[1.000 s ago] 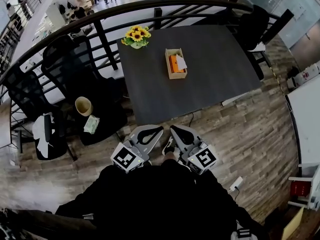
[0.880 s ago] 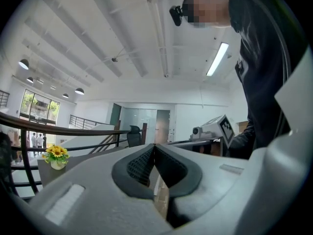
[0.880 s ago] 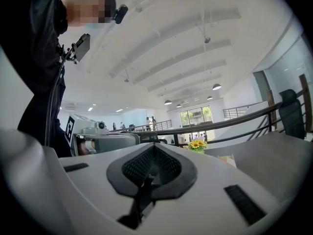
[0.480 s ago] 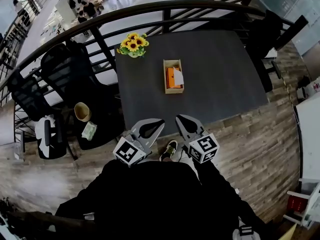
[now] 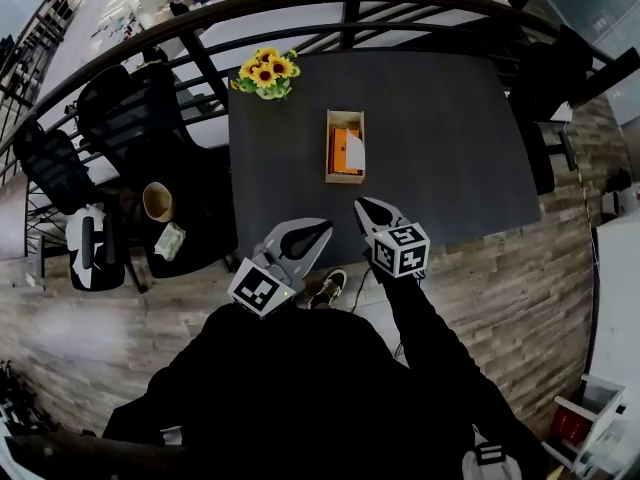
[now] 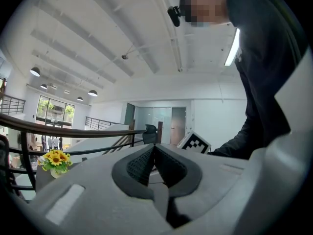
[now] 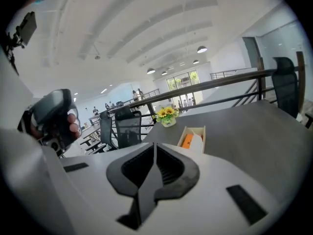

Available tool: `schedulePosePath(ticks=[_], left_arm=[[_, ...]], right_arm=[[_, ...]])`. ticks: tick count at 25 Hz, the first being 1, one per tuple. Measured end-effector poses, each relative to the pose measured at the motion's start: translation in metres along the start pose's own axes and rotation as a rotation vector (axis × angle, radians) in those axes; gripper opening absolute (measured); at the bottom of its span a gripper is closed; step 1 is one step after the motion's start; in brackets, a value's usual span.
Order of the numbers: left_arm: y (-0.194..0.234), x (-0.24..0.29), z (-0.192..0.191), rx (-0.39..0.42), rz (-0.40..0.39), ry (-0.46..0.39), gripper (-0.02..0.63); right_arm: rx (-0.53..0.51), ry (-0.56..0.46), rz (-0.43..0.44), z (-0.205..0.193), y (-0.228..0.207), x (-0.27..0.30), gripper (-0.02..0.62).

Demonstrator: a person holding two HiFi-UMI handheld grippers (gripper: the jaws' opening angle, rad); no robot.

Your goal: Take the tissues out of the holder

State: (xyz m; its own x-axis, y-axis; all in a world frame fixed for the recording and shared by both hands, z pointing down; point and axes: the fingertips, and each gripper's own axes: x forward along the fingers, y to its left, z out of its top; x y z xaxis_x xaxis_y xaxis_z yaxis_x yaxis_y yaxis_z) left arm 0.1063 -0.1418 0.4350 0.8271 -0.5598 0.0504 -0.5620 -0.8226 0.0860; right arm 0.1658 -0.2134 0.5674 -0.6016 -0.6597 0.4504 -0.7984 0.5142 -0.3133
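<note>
A pot of sunflowers [image 5: 264,71] stands at the far left corner of the dark table [image 5: 450,138], clear of any reach. The left gripper [image 5: 320,229] hangs by the table's near edge, low in front of the person. Its jaws are pressed together with nothing between them, and it aims above the tabletop, so I judge it is only being carried. In the middle of the table lies the wooden holder [image 5: 345,146], open side up. It holds an orange pack [image 5: 343,153], and a white tissue [image 5: 357,152] pokes out at the right, easy to pinch. The right gripper [image 5: 366,206] is likewise closed and empty. It points toward the holder from well apart, so it is probably the one meant to pull, and it must open first.
</note>
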Motion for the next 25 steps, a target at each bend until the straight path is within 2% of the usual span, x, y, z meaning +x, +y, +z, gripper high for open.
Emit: schedulePosePath(ticks=[2, 5, 11, 15, 22, 25], left_arm=[[0.005, 0.005, -0.002, -0.001, 0.004, 0.002, 0.006], [0.017, 0.012, -0.005, 0.003, 0.001, -0.002, 0.006], [0.045, 0.023, -0.009, 0.013, -0.020, -0.015, 0.006], [0.065, 0.031, -0.012, 0.027, -0.044, -0.013, 0.006], [0.097, 0.040, -0.015, 0.016, -0.074, -0.017, 0.006], [0.111, 0.038, -0.013, 0.002, -0.078, -0.023, 0.006]], right_arm=[[0.033, 0.034, -0.016, -0.003, -0.018, 0.016, 0.008], [0.098, 0.106, -0.030, -0.011, -0.044, 0.044, 0.086], [0.238, 0.258, -0.040, -0.016, -0.081, 0.102, 0.169], [0.323, 0.337, -0.065, -0.018, -0.106, 0.143, 0.194], [0.333, 0.512, -0.192, -0.046, -0.137, 0.191, 0.288], [0.321, 0.571, -0.256, -0.055, -0.146, 0.203, 0.293]])
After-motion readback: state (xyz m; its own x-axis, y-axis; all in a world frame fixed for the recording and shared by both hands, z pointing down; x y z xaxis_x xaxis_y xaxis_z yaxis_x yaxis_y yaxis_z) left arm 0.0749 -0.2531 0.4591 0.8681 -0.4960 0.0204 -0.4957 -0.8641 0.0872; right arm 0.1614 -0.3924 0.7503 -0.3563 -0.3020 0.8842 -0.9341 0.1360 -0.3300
